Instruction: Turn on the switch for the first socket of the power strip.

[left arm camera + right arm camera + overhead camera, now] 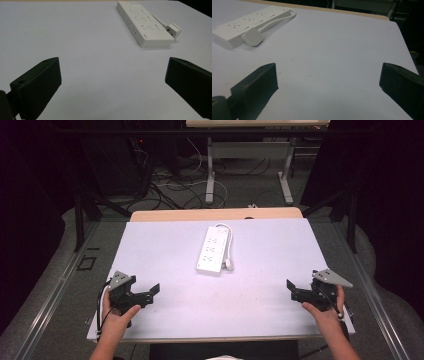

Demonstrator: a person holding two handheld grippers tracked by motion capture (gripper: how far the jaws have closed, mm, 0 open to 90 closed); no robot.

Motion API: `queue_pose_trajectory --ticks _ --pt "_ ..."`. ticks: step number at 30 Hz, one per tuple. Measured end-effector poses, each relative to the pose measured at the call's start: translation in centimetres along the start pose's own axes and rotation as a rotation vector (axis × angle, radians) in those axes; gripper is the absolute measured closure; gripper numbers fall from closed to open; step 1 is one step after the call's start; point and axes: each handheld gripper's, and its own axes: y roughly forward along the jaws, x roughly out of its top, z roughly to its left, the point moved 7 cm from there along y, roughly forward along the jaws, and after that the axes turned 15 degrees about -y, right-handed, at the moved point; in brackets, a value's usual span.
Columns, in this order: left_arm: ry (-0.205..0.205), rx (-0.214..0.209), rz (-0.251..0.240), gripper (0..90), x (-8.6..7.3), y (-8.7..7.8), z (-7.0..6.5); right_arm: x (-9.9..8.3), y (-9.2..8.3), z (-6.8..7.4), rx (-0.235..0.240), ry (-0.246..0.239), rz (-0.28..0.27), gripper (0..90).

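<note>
The bench carries a white power strip lying flat near its middle, its plug just beside it. The left gripper and right gripper sit well apart near the front corners, jaws released, grasping nothing.

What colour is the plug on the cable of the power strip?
White, like the power strip; the plug shows best in the right gripper view.

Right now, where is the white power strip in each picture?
High view: the power strip lies mid-table, toward the far edge.
Left gripper view: upper right, beyond the open jaws.
Right gripper view: upper left.
Shared landmark: its white plug lying beside the strip's near end.
</note>
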Motion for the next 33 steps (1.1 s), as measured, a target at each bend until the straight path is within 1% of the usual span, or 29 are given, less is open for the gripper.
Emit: queue_pose_trajectory --ticks 1,3,4,5,6,7,8,9,11,12,13,14,15,16,19,21,24,25,26,28,31,33 --pt "0.002 -0.001 0.001 0.7 0.0 0.0 -0.1 -0.1 0.0 0.0 0.008 0.004 -0.002 2.6" --pt "0.003 -0.006 -0.002 0.7 0.0 0.0 -0.2 -0.2 0.0 0.1 0.010 0.013 -0.003 3.9" --pt "0.004 -0.010 -0.005 0.7 0.1 0.0 -0.3 -0.6 -0.2 0.2 0.027 0.031 0.023 7.1" --pt "0.004 -0.010 -0.005 0.7 0.1 0.0 -0.3 -0.7 -0.2 0.3 0.030 0.047 0.028 7.3" --pt "0.013 -0.011 -0.005 0.7 0.1 0.1 -0.3 -0.8 -0.1 0.3 0.034 0.045 0.029 7.3" --pt "0.014 -0.011 -0.004 0.7 0.1 0.1 -0.4 -0.8 -0.1 0.3 0.034 0.045 0.029 7.3" --pt "0.016 -0.012 -0.004 0.7 0.1 0.1 -0.4 -0.9 -0.3 0.4 0.034 0.046 0.043 7.3" --pt "0.017 -0.016 -0.003 0.7 0.1 0.2 -0.5 -0.8 -0.2 0.5 0.032 0.050 0.034 7.3" --pt "0.025 -0.011 -0.002 0.7 0.0 0.2 -0.6 -0.7 -0.1 0.4 0.013 0.040 0.027 7.2" --pt "0.025 -0.011 -0.002 0.7 0.0 0.2 -0.6 -0.8 -0.2 0.4 0.014 0.043 0.036 7.1" --pt "0.023 -0.015 -0.002 0.7 0.0 0.1 -0.7 -0.8 0.0 0.4 0.008 0.043 0.033 7.0" --pt "0.011 -0.028 0.001 0.7 0.0 0.1 -0.8 -0.8 0.0 0.4 0.008 0.043 0.033 7.0" --pt "0.007 -0.038 0.001 0.7 0.0 0.1 -0.9 -1.1 0.0 0.5 0.029 0.040 0.052 7.0" --pt "0.004 -0.044 0.001 0.7 0.0 0.1 -1.0 -1.1 0.0 0.6 0.028 0.051 0.045 7.0" --pt "0.009 -0.037 0.002 0.7 0.0 0.2 -1.3 -1.2 -0.1 0.7 0.028 0.047 0.056 7.0" --pt "0.012 -0.041 0.006 0.9 -0.1 0.3 -1.5 -1.2 0.0 0.8 0.030 0.033 0.046 7.0" --pt "0.015 -0.044 0.010 2.0 -0.2 0.5 -1.7 -1.2 -0.2 1.0 0.032 0.038 0.052 7.0" --pt "0.019 -0.046 0.011 2.5 -0.3 0.6 -1.8 -1.2 -0.1 1.0 0.030 0.022 0.041 7.0" --pt "0.020 -0.045 0.010 2.8 -0.3 0.7 -2.0 -1.2 -0.2 1.0 0.031 0.022 0.040 7.0" --pt "0.045 -0.040 0.013 3.4 -0.3 0.8 -2.4 -1.2 -0.2 1.0 0.028 0.019 0.039 7.0" --pt "0.059 -0.046 0.024 5.4 -0.6 1.1 -3.1 -1.2 -0.2 1.0 0.026 0.033 0.036 7.2" --pt "0.066 -0.048 0.033 7.4 -0.8 1.3 -3.6 -1.2 -0.1 0.9 0.028 0.029 0.029 7.2"
